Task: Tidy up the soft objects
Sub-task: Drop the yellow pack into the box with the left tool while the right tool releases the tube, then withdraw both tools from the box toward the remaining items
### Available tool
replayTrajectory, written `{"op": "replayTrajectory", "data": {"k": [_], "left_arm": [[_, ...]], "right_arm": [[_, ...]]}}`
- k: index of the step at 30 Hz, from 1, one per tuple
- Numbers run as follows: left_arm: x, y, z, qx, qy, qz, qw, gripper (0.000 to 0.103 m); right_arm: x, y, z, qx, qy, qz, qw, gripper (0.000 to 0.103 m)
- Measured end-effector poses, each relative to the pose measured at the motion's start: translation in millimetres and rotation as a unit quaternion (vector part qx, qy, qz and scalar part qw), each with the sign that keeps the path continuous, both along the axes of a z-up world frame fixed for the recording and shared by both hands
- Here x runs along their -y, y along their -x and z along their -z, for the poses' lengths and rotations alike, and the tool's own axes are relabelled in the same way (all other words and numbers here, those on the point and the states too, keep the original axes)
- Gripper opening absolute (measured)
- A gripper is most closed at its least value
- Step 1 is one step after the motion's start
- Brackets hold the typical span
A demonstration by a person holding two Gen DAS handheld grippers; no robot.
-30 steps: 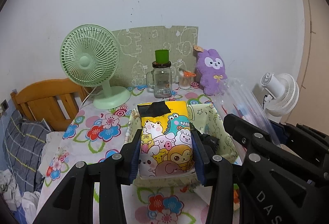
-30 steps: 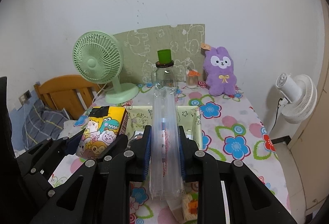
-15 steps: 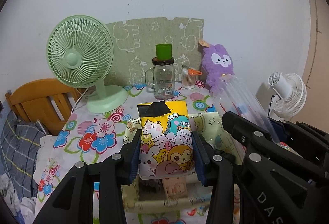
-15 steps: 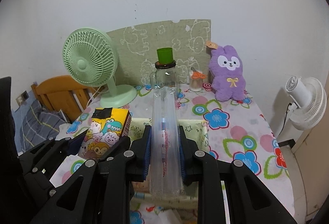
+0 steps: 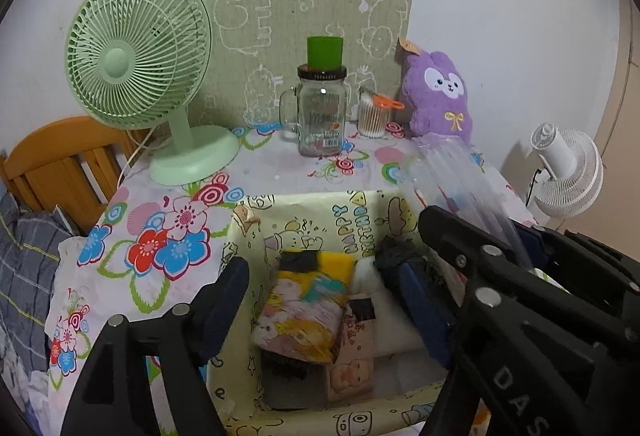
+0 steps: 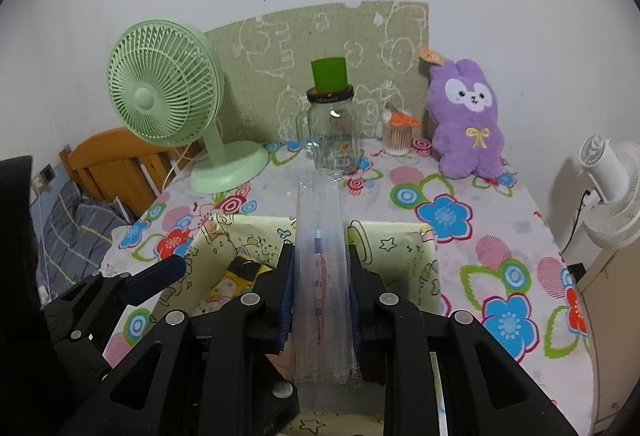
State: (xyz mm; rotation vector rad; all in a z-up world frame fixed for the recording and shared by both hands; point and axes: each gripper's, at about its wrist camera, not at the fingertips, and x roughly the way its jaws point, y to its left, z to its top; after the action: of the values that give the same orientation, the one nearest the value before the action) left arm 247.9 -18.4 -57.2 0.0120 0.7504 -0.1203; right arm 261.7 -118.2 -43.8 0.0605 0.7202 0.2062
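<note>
A flowered tablecloth (image 5: 256,172) against a white wall. The left gripper (image 5: 320,290), just spread wide, holds nothing — the yellow cartoon packet (image 5: 308,300) lies in the fabric bin (image 5: 312,212). The right gripper (image 6: 320,296) clamps a clear sleeve (image 6: 320,244) above it.

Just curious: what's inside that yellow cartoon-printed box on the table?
In the yellow cartoon-printed box lies a yellow cartoon tissue pack, on a baby-print pack and something white. What lies beneath them is covered.
</note>
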Motion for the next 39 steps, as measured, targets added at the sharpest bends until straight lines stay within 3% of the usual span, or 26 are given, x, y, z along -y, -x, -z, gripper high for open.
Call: {"op": "replayTrajectory", "data": {"k": [3,6,7,8,10,19,39], "left_arm": [[1,1,0,0.004,-0.008,0.002,1.0,0.086],[2,1,1,0.002,-0.012,0.001,0.9999,0.087],[3,1,1,0.002,-0.012,0.002,0.9999,0.087],[3,2,1,0.004,-0.011,0.001,0.9999,0.087],[2,4,-1,0.01,-0.01,-0.005,0.9999,0.089],[9,21,-9,0.02,-0.017,-0.015,0.9996,0.093],[13,88,-33,0.06,0.005,-0.03,0.9978,0.103]], "right_arm": [[1,-4,5,-0.01,-0.006,0.001,1.0,0.027],[2,-8,10,-0.025,-0.018,0.0,1.0,0.038],[3,-9,11,-0.026,-0.017,0.003,0.999,0.049],[3,-8,11,-0.027,-0.015,0.007,1.0,0.067],[3,-6,10,-0.025,-0.013,0.013,1.0,0.081],[14,11,1,-0.014,-0.015,0.018,1.0,0.092],[26,88,-34,0.033,-0.006,0.029,0.999,0.097]]}}
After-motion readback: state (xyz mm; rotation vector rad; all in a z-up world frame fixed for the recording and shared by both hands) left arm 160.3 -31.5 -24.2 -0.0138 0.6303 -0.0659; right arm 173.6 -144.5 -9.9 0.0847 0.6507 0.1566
